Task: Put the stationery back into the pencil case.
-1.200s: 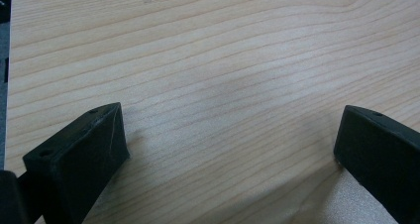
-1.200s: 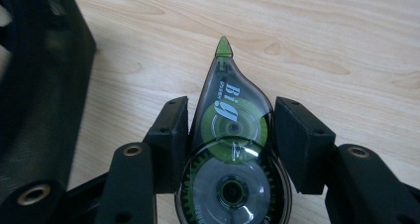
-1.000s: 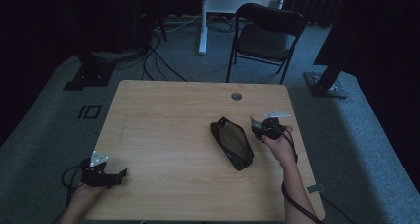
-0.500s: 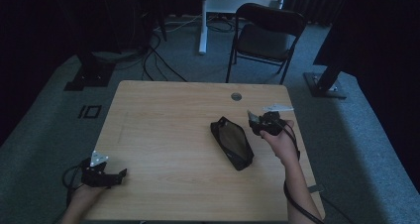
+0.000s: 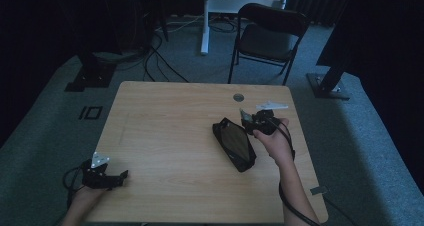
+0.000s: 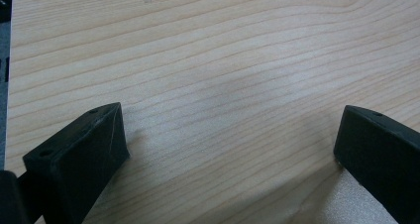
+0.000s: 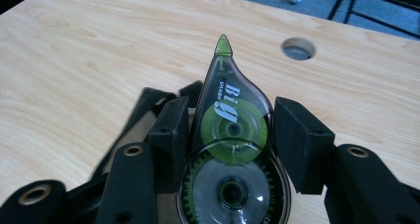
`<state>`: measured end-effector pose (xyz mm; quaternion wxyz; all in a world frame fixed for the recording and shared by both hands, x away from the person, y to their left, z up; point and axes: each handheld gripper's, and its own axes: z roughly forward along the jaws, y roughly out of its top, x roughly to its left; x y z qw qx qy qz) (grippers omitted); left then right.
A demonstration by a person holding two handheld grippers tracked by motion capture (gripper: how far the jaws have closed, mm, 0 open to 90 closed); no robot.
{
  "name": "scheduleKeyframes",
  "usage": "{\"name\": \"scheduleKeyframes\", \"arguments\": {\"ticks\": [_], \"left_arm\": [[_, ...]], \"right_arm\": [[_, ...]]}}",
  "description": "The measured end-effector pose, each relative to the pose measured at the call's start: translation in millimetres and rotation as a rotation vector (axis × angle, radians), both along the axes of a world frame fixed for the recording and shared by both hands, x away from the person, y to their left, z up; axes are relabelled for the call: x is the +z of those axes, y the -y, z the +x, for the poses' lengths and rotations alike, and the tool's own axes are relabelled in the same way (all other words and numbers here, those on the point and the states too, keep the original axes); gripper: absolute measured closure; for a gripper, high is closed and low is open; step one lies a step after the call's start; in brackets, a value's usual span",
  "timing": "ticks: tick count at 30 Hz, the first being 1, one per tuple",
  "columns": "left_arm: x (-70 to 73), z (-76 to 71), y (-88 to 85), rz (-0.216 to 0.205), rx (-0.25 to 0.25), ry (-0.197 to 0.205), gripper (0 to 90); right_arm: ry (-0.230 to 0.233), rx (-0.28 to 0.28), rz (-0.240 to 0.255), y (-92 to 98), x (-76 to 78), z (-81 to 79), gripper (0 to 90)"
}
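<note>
Right gripper view: "Big"-lettered correction tape (image 7: 232, 149)

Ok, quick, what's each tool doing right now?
Left tool: open, nothing between its jaws, resting on the table.
Right tool: shut on the correction tape dispenser, held above the black pouch.

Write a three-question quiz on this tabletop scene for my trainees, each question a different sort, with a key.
1. True or false: the right gripper is clamped on a correction tape dispenser.
2. Where does the black pouch lie? A) on the chair B) on the table, beside the right gripper C) under the left gripper
3. Fill in: the left gripper's jaws stand ____ over bare wood.

Key: 1 true; 2 B; 3 open
</note>
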<state>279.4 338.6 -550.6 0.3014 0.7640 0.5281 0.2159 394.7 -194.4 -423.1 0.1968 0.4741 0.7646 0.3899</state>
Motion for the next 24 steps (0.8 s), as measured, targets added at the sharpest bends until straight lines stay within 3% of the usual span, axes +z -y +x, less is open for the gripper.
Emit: {"name": "scheduleKeyframes", "arguments": {"ticks": [6, 15, 24], "left_arm": [[0.0, 0.0, 0.0, 0.0, 0.0, 0.0, 0.0], [0.0, 0.0, 0.0, 0.0, 0.0, 0.0, 0.0], [0.0, 0.0, 0.0, 0.0, 0.0, 0.0, 0.0]], "right_arm": [[-0.011, 0.029, 0.0, -17.7, -2.3, -3.5, 48.9], [-0.066, 0.047, -0.02, -40.9, -26.2, -4.5, 48.9], [-0.108, 0.025, -0.089, -51.4, -44.4, -4.8, 48.9]]}}
